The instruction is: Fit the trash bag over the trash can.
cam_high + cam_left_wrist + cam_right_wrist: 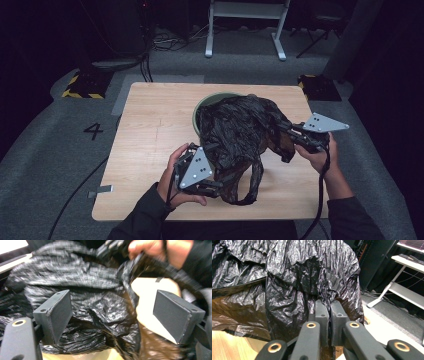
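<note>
Down at the near edge of the pale wooden table (145, 125), the left gripper (212, 186) sits low beside the crumpled black plastic bag (240, 135), held in the person's left hand (172, 182). In the left gripper view its fingers (60, 315) stand wide apart, with folds of the black bag (100, 312) lying between them but neither pad pressing on the film: nothing held there. A loose loop handle of the bag (250, 187) droops onto the table just right of that gripper.

Moving to the right side, the right gripper (290, 131) comes in from the right edge, gripped by the person's right hand (320, 155). In the right gripper view its fingers (322, 315) are squeezed almost together, and the bag's film (294, 290) runs down into the narrow slot between them: a firm pinch on the plastic.

Farther back, the bag is draped over the round green bucket (210, 102), which stands at the middle of the table; its rim peeks out on the left and far side. Beyond the table, a white metal frame (245, 30) stands on the grey floor.
</note>
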